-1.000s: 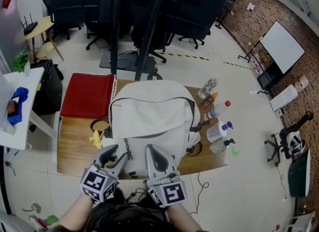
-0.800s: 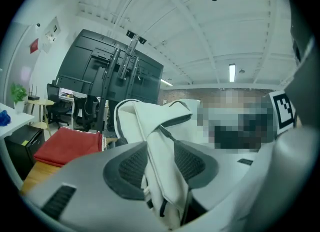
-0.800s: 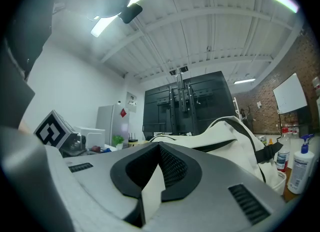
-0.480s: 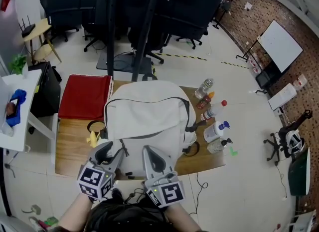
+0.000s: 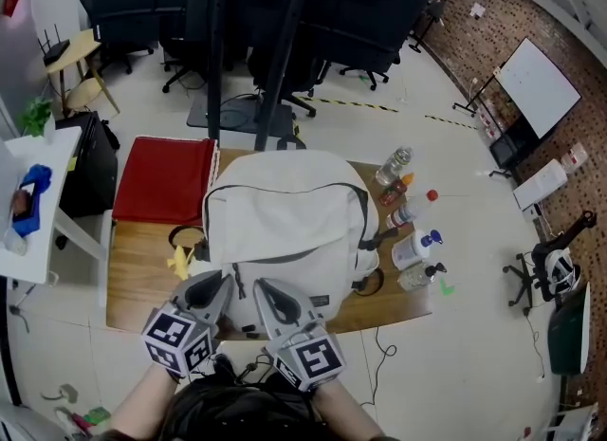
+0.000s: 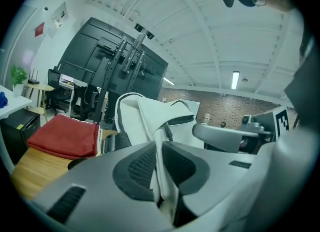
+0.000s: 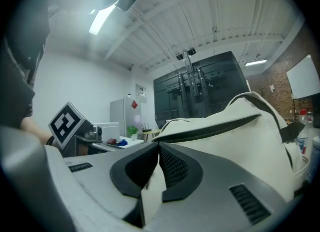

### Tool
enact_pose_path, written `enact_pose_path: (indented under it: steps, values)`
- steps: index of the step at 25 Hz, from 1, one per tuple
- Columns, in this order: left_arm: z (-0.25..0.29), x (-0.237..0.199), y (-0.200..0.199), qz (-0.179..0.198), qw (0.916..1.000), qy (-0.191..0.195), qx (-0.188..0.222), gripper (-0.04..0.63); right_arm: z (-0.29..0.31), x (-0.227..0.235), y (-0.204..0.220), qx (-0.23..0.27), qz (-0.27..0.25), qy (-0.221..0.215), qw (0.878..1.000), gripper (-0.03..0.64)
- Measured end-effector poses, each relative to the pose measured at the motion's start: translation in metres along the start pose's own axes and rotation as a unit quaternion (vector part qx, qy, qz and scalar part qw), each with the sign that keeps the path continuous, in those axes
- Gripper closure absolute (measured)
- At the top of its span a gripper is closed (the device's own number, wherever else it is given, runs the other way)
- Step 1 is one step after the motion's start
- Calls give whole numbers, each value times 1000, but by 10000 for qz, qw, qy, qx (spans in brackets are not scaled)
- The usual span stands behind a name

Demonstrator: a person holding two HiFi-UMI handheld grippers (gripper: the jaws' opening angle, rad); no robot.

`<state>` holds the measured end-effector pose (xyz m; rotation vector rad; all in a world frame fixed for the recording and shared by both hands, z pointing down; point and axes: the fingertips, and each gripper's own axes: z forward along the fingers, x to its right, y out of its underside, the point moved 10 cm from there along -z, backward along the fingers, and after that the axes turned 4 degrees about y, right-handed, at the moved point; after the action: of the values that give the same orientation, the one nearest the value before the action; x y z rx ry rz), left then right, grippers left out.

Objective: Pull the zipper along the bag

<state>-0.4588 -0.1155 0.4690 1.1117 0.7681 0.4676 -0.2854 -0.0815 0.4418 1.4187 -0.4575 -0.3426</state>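
A white backpack lies on the wooden table, with its front zipper running as a grey line across the pocket. At the bag's near edge my left gripper has just been closing, and its jaws now pinch a fold of the white cloth. Close beside it to the right, my right gripper is shut on a white strip of the bag by the zipper line. The zipper pull itself is hidden.
A red cloth covers the table's far left. Several bottles stand along the right edge. A yellow item and a black cable lie left of the bag. Office chairs and a black stand are behind the table.
The left jaws, wide apart before, have closed onto the bag's cloth. The right gripper has slid left and slightly down, ending close beside the left one.
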Motion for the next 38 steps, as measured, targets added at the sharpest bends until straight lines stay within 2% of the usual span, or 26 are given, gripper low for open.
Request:
enact_pose_path:
  steps: [4, 11, 16, 19, 26, 31, 33, 38]
  values:
    - [-3, -1, -1, -52, 9998, 97, 149, 555, 6, -6, 6, -226, 52, -229, 9995, 572]
    - [-13, -2, -11, 214, 9990, 369, 136, 563, 13, -18, 16, -435, 133, -570, 9973, 517]
    - [-15, -3, -11, 275, 9984, 470, 136, 563, 23, -17, 26, -611, -47, -472, 9970, 495]
    - [-18, -3, -12, 239, 9984, 484, 145, 563, 29, -22, 23, -680, -330, -403, 9963, 495]
    - [-22, -7, -11, 182, 9984, 496, 200, 563, 38, -32, 16, -341, -674, 131, 9971, 523]
    - [-21, -12, -9, 199, 9983, 521, 184, 565, 43, -35, 20, -321, -684, 181, 9970, 535]
    - [-21, -12, -8, 209, 9982, 532, 192, 565, 43, -36, 21, -338, -713, 116, 9968, 568]
    - [-21, -10, -9, 166, 9985, 464, 226, 565, 34, -27, 18, -276, -560, 201, 9978, 569]
